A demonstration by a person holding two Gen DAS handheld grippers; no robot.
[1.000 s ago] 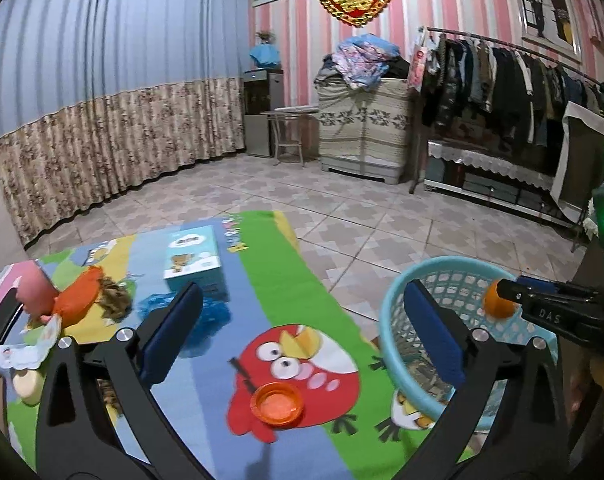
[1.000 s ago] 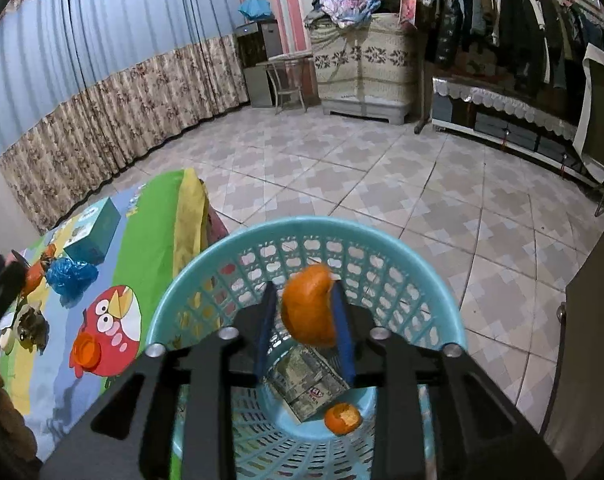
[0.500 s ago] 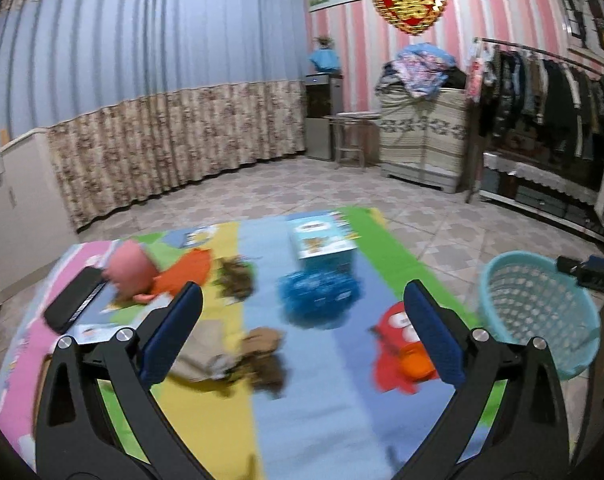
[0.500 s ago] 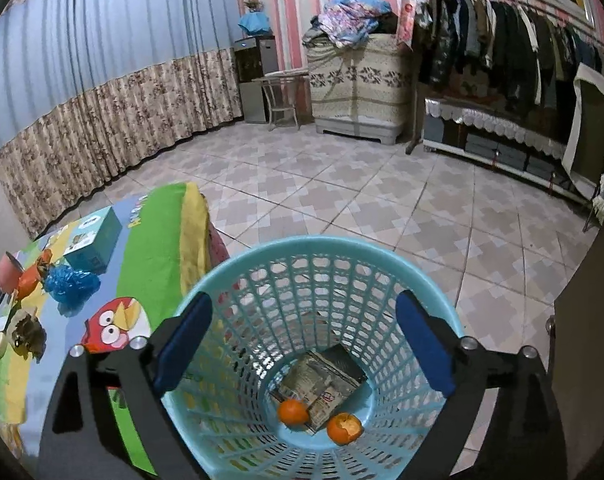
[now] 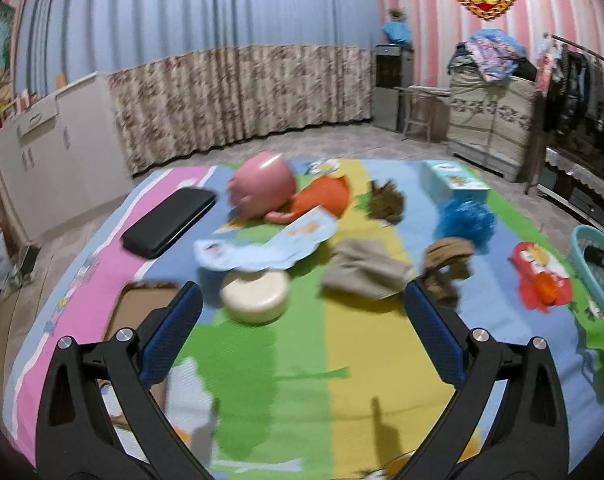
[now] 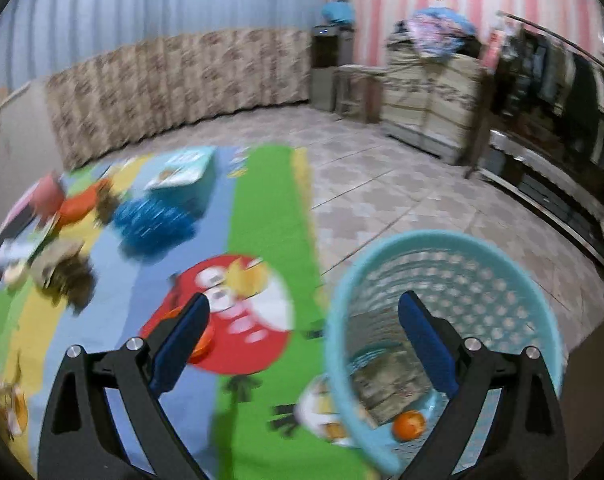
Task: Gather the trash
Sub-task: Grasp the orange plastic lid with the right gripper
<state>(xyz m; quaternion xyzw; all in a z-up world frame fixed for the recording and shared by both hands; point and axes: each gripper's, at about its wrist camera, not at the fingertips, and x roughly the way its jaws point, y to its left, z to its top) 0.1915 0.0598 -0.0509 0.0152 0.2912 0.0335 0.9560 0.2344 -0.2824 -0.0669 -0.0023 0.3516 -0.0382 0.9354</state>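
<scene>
**Right wrist view: jaws spread by the basket**

The right gripper is released and holds nothing, one finger over the basket, the other over the mat. An orange and paper lie inside the basket. The left gripper, likewise spread and bare, faces the mat, where a white disc, beige cloth and pink ball lie left of the basket.

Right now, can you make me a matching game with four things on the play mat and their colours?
Things:
1. piggy bank
2. bath pouf
3. wallet case
4. round tub

Colours:
a. cream
b. pink
c. black
d. blue

Pairs: 1-b, 2-d, 3-c, 4-a
</scene>
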